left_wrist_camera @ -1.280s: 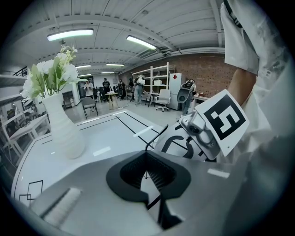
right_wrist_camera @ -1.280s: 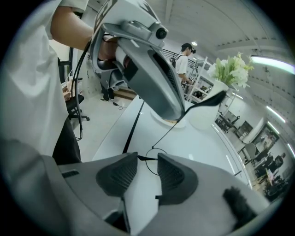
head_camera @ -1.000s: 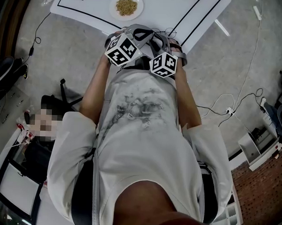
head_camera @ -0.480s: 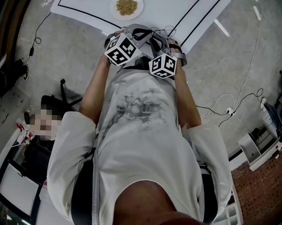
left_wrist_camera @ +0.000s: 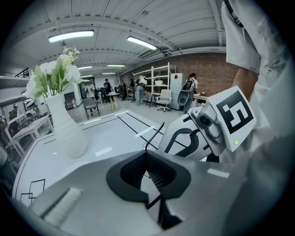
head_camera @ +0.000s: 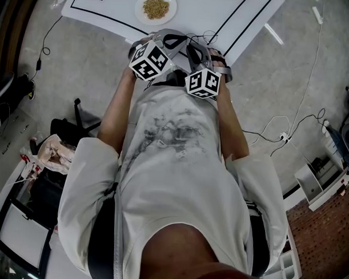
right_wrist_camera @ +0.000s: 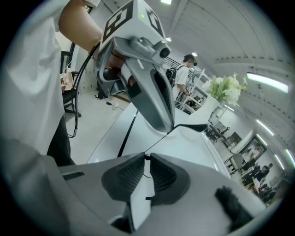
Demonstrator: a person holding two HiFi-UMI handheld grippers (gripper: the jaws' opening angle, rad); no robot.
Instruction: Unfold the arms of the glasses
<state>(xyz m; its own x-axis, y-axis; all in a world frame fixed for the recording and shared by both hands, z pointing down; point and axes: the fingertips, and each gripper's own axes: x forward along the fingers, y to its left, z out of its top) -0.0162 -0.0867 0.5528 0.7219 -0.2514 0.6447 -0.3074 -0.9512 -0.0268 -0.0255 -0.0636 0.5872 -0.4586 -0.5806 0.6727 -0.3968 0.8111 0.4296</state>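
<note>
The glasses are a thin black wire frame, held in the air between both grippers over the near edge of the white table [head_camera: 202, 11]. In the left gripper view my left gripper [left_wrist_camera: 147, 173] is shut on the frame, and one thin arm [left_wrist_camera: 156, 133] rises from its pads. In the right gripper view my right gripper [right_wrist_camera: 147, 165] has just been closing, and its pads pinch the wire at their tips. A straight arm [right_wrist_camera: 159, 143] runs from there to the left gripper's tip, ending in a dark temple tip [right_wrist_camera: 198, 126]. In the head view the glasses are hidden behind both grippers.
A white plate of brown grains [head_camera: 157, 7] sits farther back on the table. A white vase with flowers [left_wrist_camera: 64, 124] also stands on it. Black lines are marked on the tabletop. Cables lie on the floor to the right.
The right gripper's marker cube has shifted very slightly in the head view. The left gripper's cube has kept still.
</note>
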